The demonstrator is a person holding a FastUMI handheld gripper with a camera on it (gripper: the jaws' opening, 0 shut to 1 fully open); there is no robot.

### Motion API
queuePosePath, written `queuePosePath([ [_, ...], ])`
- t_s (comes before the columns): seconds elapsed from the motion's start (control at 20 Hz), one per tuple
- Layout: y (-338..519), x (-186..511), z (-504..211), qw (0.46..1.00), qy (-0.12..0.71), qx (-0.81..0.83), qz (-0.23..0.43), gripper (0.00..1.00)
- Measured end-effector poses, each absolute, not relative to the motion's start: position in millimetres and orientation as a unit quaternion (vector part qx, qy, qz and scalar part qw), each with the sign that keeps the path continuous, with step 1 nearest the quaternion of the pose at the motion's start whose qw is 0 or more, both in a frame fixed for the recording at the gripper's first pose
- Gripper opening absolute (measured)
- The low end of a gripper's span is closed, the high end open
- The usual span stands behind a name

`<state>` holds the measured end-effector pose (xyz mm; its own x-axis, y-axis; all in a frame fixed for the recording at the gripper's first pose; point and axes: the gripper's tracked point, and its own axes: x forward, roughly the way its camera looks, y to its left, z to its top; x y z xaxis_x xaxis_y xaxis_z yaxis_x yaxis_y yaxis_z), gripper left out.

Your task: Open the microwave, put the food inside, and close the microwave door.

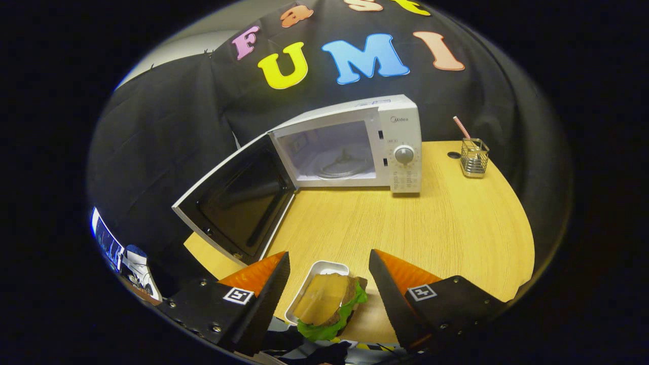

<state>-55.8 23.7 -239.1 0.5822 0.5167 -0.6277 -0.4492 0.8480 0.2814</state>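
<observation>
Gripper (329,276): fingers were spread wide apart at the bottom of the frame, not touching anything, one on each side of the food.

Food: open sandwich (329,304) with a yellow cheese slice on top, brown bread and frilly green lettuce, sat low in the centre of the frame right between the two fingers, with gaps on both sides.

Dish: small white rectangular tray (324,267) was under the sandwich, which hung over its near right edge a bit. Tray was on the table close to the front edge.

Table: light wooden tabletop (431,228) filled the middle and right of the frame.

Microwave: white boxy microwave oven (400,121) with a round dial knob (404,154) on its right panel stood at the back of the table, centre of the frame, well beyond the fingers.

Door: microwave's dark-windowed door (238,200) was swung fully open to the left, reaching down towards the lower left, its bottom corner near the left finger.

Cavity: pale interior (332,152) was lit up and had a round glass turntable on its floor, nothing else in there that I could make out.

Extras: clear ribbed glass cup (474,157) with a pink striped straw (461,128) stood at the back right of the table, well apart from the microwave. Small dark round hole (454,155) in the tabletop just left of it.
</observation>
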Motion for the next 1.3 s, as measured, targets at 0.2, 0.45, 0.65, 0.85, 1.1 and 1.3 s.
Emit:
queuePosePath([
  [0.2,17.1,-61.8,-263.3,0.875,0.398,0.041,0.272,0.95],
  [0.45,15.5,-70.8,-287.3,0.861,0.430,0.043,0.268,0.95],
  [0.65,12.9,-76.6,-304.2,0.847,0.463,0.052,0.256,0.93],
  [0.85,21.4,-79.9,-308.4,0.826,0.497,0.107,0.243,0.67],
  [1.1,27.4,-83.1,-307.3,0.809,0.524,0.131,0.231,0.38],
  [1.3,27.4,-78.6,-301.7,0.814,0.529,0.135,0.198,0.27],
])
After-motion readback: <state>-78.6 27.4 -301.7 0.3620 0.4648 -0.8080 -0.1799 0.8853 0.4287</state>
